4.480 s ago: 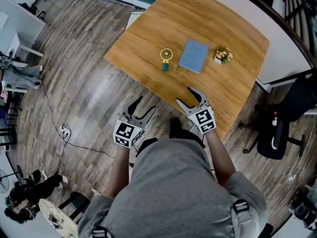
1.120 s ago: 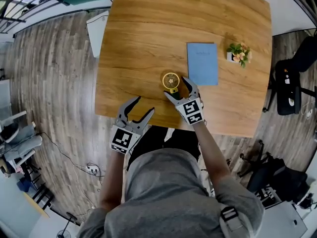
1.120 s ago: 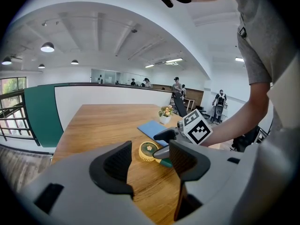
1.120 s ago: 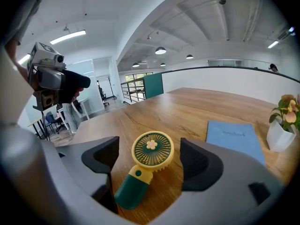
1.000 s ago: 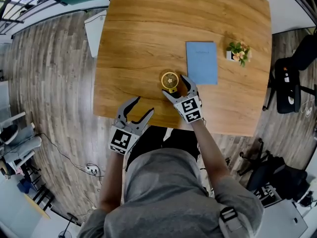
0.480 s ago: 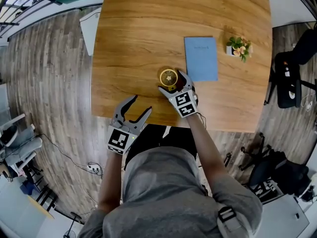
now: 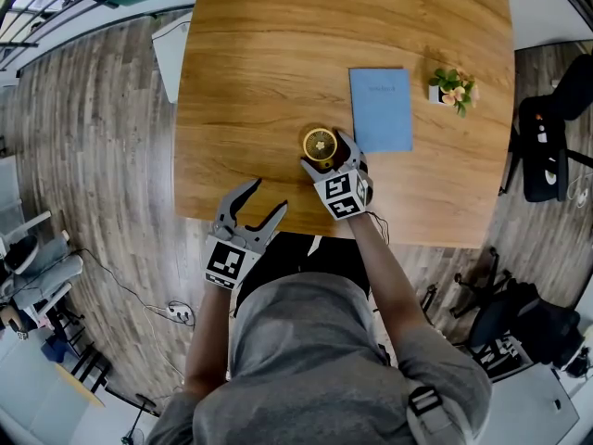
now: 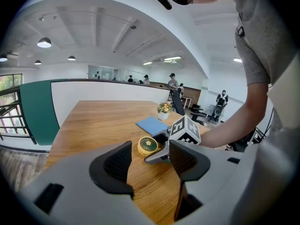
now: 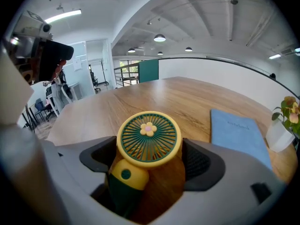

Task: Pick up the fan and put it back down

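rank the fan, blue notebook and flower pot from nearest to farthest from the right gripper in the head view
1. fan: between the closing jaws of the right gripper.
2. blue notebook: just up and right of the gripper.
3. flower pot: farthest right, beyond the notebook.

Little round yellow plastic fan (image 7: 320, 144) with a dark green grille and a tiny flower in the middle, sitting on the wooden table (image 7: 259, 82) near its front edge, face turned up.
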{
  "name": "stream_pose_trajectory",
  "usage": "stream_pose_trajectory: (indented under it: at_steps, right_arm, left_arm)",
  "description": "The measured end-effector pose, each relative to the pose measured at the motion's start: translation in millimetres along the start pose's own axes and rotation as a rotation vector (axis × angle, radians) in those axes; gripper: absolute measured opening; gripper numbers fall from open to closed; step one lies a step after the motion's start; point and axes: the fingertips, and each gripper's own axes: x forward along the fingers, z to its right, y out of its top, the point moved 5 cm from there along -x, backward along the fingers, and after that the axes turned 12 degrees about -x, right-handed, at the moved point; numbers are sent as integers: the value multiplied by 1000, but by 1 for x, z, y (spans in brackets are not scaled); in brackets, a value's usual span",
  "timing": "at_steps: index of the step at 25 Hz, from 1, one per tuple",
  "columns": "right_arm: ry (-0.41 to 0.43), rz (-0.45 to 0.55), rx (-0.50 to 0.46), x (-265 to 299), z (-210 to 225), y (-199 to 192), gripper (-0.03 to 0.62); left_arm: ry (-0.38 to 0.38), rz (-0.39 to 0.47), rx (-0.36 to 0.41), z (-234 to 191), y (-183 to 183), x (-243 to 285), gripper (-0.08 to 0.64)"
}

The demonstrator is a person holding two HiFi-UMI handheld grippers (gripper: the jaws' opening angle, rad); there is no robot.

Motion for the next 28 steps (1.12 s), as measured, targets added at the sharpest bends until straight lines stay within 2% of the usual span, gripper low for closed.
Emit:
stream_pose_trajectory:
  at_steps: [3,6,20,24,28]
  right_arm:
    - [-1,9,-14,-1,-1,1,435]
    - [-5,17,-26,-3,0,1,388]
    - [-12,46,0,-9,-2,-1,377]
    - [-23,70,7,-17,-1,-1,377]
    - [-35,99,10,-26,0,2,377]
  left_arm:
    - [-4,11,-3,-1,1,0,264]
    - [0,-6,-31,2,3,-1,264]
    - [15,3,-16,1,3,-8,262]
    - [9,18,18,5,3,-8,262]
    - [11,8,-9,11,6,-11,262]
